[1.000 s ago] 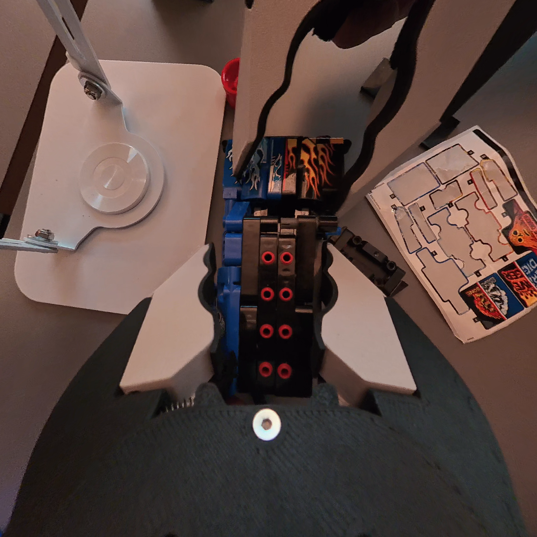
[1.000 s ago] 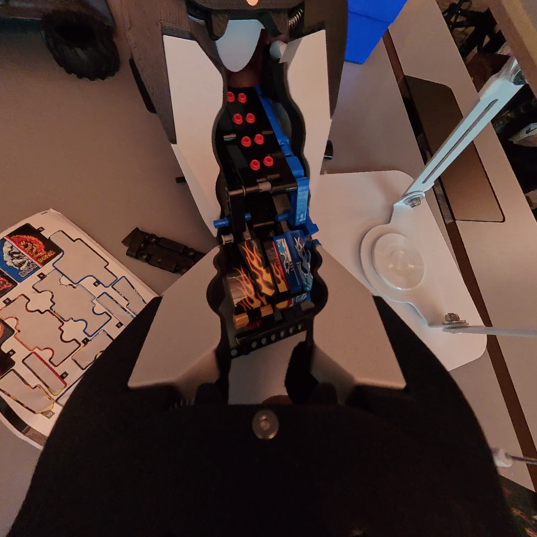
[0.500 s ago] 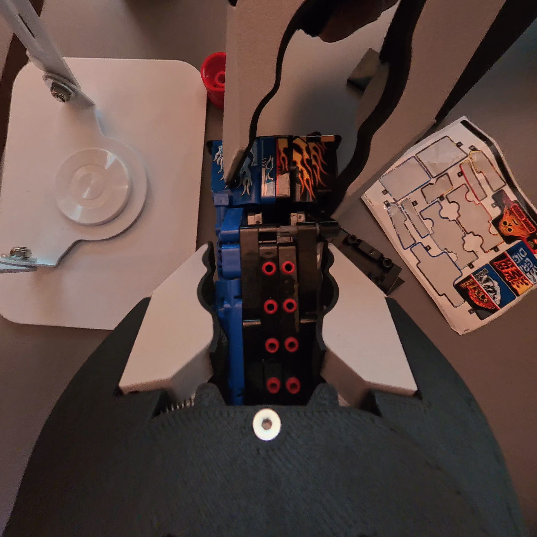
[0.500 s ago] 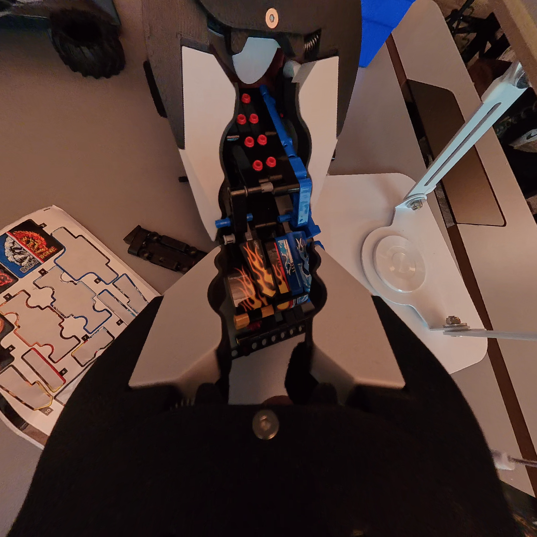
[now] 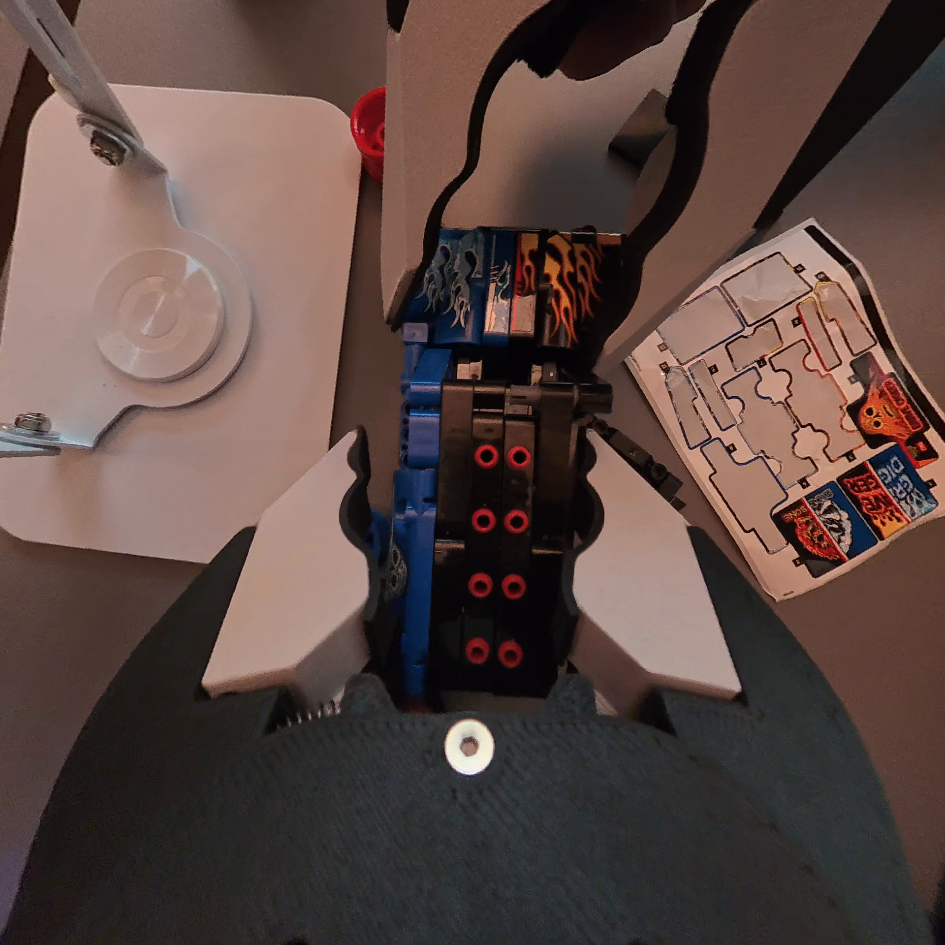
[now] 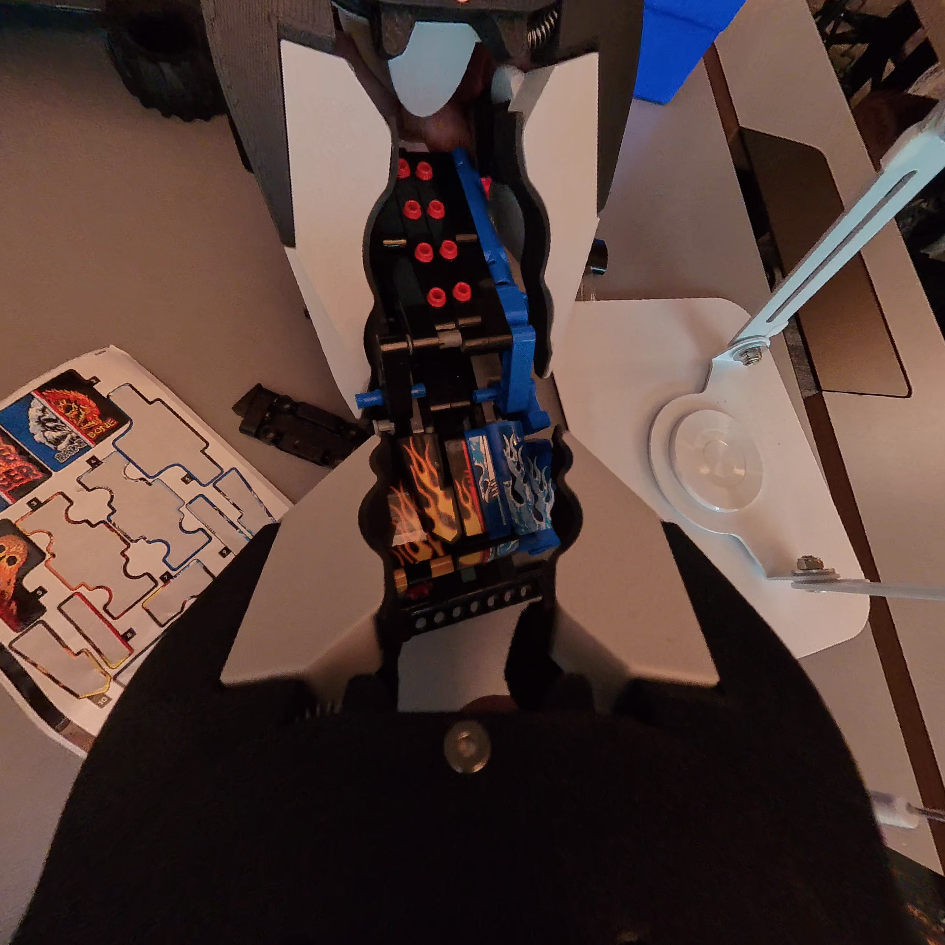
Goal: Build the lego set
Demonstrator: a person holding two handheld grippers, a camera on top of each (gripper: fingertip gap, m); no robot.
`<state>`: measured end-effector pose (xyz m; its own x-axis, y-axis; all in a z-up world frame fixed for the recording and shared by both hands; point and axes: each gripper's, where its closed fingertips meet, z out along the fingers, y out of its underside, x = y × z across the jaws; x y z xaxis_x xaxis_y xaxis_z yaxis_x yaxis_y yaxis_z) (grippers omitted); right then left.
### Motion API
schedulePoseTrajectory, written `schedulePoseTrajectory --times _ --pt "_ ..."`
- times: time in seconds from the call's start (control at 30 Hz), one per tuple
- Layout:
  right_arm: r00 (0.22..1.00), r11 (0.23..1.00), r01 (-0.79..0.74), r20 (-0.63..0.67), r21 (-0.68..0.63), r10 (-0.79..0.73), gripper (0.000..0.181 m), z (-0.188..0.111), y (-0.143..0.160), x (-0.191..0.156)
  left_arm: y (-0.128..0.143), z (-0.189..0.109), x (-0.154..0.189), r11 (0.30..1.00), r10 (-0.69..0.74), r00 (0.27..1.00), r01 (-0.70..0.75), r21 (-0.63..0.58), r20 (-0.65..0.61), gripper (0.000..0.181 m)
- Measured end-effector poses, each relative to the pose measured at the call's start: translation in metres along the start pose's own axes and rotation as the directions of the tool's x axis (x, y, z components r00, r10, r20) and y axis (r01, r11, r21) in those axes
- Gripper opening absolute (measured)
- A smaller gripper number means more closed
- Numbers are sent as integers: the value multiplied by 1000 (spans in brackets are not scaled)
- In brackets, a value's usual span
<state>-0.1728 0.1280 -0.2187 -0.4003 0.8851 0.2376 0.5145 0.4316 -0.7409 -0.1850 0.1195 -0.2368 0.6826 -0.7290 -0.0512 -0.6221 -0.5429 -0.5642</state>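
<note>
A long lego model (image 5: 501,511) has a black top with red pins, a blue side and a flame-stickered end. It is held in the air between both grippers. My left gripper (image 5: 470,460) is shut on the black, red-pinned end. My right gripper (image 6: 468,460) is shut on the flame-stickered end (image 6: 475,491). The two grippers face each other. The right gripper (image 5: 503,332) shows at the top of the left wrist view. The left gripper (image 6: 450,388) shows at the top of the right wrist view. The model (image 6: 440,266) is slightly tilted there.
A partly used sticker sheet (image 5: 782,409) (image 6: 102,511) and a loose black lego piece (image 5: 639,460) (image 6: 296,424) lie on the grey table under the model. A white base plate with metal brackets (image 5: 179,307) (image 6: 716,460), a red piece (image 5: 368,133), a black tyre (image 6: 163,76) and a blue box (image 6: 680,46) are nearby. Less than 4 cm separates the two grippers' tips.
Both grippers keep their hold on the model. The held model and grippers have shifted slightly over the table, back and forth. Nothing was let go or taken up.
</note>
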Motion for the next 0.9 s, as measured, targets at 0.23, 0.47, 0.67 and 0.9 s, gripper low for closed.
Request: schedulePoseTrajectory --times 0.23,0.47,0.67,0.9 --pt "999 999 35 -38 -33 -36 63 -10 -2 4 0 -13 -3 1000 -14 1000 13 25 18 84" --pt "991 990 101 -74 -98 -108 40 -23 -4 4 2 -14 -6 998 -61 997 61 1 43 64" --pt "996 990 90 -12 -105 -92 17 -22 -11 -11 1 -14 -23 980 -197 976 195 30 95 64" --pt "982 970 113 -125 -217 -142 19 1 9 -3 -7 -12 -25 957 -284 958 280 76 48 65"
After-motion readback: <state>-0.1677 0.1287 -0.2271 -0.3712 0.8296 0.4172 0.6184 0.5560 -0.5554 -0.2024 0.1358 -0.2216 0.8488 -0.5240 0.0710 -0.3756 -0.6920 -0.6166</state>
